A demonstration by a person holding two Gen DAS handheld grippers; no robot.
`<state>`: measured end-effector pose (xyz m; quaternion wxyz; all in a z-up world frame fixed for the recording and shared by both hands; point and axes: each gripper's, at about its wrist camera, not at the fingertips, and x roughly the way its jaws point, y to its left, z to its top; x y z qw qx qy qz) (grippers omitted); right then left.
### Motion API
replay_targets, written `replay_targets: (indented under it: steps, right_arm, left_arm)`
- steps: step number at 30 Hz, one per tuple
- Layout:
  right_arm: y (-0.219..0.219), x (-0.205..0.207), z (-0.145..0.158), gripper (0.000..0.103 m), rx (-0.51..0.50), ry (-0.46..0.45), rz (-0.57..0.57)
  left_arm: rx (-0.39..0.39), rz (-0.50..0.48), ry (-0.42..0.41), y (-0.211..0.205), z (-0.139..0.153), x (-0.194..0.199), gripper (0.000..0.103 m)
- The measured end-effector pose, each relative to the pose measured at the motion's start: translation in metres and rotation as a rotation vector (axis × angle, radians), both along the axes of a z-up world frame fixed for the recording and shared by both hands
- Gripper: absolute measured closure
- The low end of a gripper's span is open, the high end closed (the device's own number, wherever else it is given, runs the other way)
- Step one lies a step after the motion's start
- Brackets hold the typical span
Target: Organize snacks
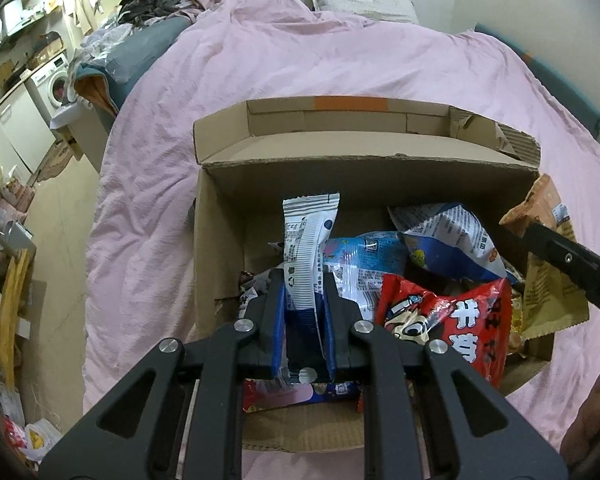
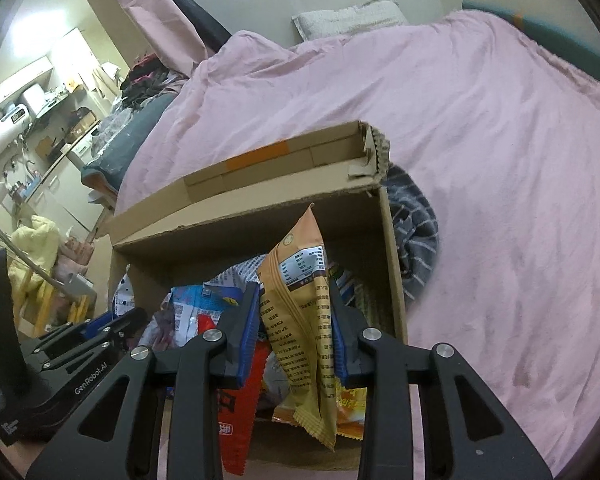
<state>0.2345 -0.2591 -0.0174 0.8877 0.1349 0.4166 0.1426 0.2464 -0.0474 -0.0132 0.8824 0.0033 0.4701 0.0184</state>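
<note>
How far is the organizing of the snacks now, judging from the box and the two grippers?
Early to midway, it seems. Nothing looks sorted yet: the cardboard box on the pink duvet holds a loose pile, including a red packet and a blue-and-white bag. In hand: the left gripper clamps a white-and-blue packet, and the right gripper clamps a tan packet. Left: placing both, then the remaining pile.

Left gripper and right gripper both clamped
</note>
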Motion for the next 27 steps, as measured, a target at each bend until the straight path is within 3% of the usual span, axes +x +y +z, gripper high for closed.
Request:
replay_targets:
  steps: [2,6,7,14,16,25,27]
  right_arm:
    - [0.003,-0.001,0.002,0.069,-0.011,-0.013,0.017]
    - [0.008,-0.002,0.006,0.069,-0.012,-0.028,0.038]
    - [0.008,-0.003,0.006,0.068,-0.012,-0.029,0.039]
    - [0.007,-0.008,0.017,0.061,0.014,-0.061,0.038]
    - [0.006,-0.012,0.021,0.031,0.019,-0.082,0.030]
    - [-0.004,-0.036,0.047,0.008,0.052,-0.170,-0.002]
    - [-0.006,-0.044,0.051,0.001,0.062,-0.176,-0.011]
  left_arm:
    - [-0.004,0.008,0.008,0.001,-0.001,0.000,0.088]
    - [-0.027,0.030,-0.002,0.006,0.003,-0.003,0.047]
    - [-0.028,0.039,-0.017,0.007,0.005,-0.004,0.041]
    - [0.001,0.043,-0.099,0.009,0.023,-0.015,0.039]
    - [0.010,0.034,-0.123,0.010,0.029,-0.018,0.039]
    - [0.000,0.041,-0.170,0.018,0.052,-0.032,0.038]
    - [-0.010,0.039,-0.180,0.019,0.056,-0.039,0.029]
